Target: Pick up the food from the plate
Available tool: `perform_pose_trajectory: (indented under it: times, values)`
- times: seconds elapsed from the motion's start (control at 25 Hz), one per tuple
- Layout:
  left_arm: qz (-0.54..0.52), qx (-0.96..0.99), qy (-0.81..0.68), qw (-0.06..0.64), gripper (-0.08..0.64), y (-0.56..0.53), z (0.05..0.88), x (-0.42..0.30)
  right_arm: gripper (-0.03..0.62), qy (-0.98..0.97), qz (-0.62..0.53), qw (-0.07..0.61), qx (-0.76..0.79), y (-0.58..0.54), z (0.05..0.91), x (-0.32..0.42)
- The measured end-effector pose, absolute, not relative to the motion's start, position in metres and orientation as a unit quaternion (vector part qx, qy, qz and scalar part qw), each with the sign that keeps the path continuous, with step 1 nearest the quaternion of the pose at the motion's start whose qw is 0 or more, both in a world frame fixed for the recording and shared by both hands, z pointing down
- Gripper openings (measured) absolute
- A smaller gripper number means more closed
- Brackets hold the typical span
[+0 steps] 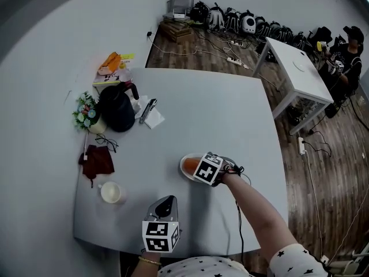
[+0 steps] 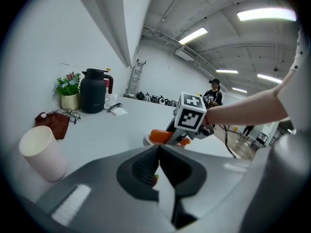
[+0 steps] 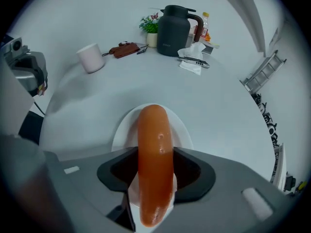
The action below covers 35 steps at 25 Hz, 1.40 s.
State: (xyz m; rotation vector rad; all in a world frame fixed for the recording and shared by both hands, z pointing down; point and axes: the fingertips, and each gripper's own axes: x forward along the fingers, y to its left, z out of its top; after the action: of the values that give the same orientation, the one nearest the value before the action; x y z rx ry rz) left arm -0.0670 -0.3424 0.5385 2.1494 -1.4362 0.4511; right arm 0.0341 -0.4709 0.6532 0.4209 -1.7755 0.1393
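Observation:
An orange sausage (image 3: 154, 159) lies lengthwise over a small white plate (image 3: 182, 130) on the white table. My right gripper (image 3: 155, 174) straddles it, and both dark pads press against its sides. In the head view the sausage (image 1: 189, 166) and plate (image 1: 183, 175) sit near the table's middle front, partly under the right gripper (image 1: 195, 167). In the left gripper view the sausage (image 2: 160, 136) is just above the plate. My left gripper (image 2: 159, 152) hangs over the front edge, jaws together, nothing in them; in the head view the left gripper (image 1: 164, 205) is below and left of the plate.
A white cup (image 1: 110, 192) stands at the front left, beside a dark red cloth (image 1: 97, 160) and glasses (image 1: 106, 143). A black kettle (image 1: 117, 107), a flower pot (image 1: 86, 113) and tissues sit at the back left. A person sits at another white table (image 1: 297, 68) at the far right.

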Motion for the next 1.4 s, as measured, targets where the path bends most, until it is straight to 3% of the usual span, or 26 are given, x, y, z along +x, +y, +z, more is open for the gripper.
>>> perform_pose_trajectory:
  times: [0.2,0.52,0.76,0.92,1.4]
  values:
    - [0.168,0.792,-0.532,0.248,0.008,-0.335,0.532,-0.063,0.204,-0.797,0.052,0.551,0.242,-0.465,0.637,0.036]
    - [0.148,0.797,-0.541,0.225,0.008,-0.312,0.511,-0.055,0.204,-0.877,0.148,0.273,0.366,-0.385,0.534,0.039]
    - [0.129,0.807,-0.542,0.196,0.008,-0.287,0.496,-0.041,0.204,-0.861,0.215,0.128,0.444,-0.295,0.498,0.056]
    - [0.129,0.810,-0.539,0.192,0.008,-0.263,0.495,-0.031,0.204,-0.844,0.231,0.097,0.474,-0.248,0.496,0.072]
    - [0.133,0.816,-0.529,0.192,0.008,-0.202,0.492,-0.017,0.206,-0.840,0.227,0.092,0.484,-0.184,0.492,0.078]
